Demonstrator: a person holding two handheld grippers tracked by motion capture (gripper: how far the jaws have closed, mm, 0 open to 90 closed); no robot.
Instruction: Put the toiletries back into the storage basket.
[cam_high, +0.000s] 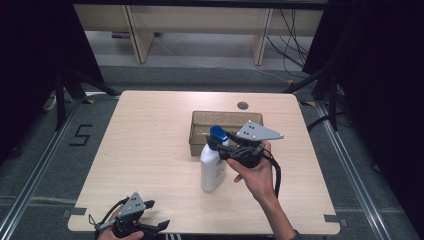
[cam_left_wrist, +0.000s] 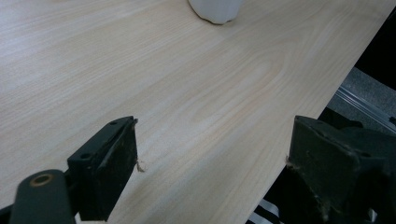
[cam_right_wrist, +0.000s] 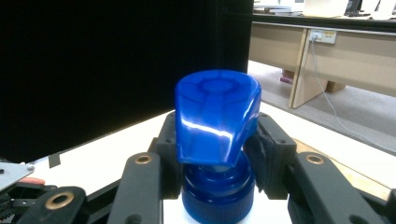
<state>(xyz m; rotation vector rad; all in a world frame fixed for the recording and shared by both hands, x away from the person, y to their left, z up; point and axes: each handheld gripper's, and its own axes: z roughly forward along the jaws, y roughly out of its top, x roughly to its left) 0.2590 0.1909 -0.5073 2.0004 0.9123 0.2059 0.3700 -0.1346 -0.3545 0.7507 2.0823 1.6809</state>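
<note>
Gripping blue cap (cam_right_wrist: 215, 116) of white bottle (cam_high: 212, 170): right tongs (cam_high: 220, 143).

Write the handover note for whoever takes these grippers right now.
Right gripper: shut on the spray bottle, jaws clamped at the neck just under the blue nozzle.
Left gripper: open, nothing between the jaws, low at the near left table edge.
Spray bottle: upright on the table, just in front of the cardboard box.
Done: bottle gripped.
Left: probably lift it and set it in the box; the pictures do not confirm that goal.
</note>
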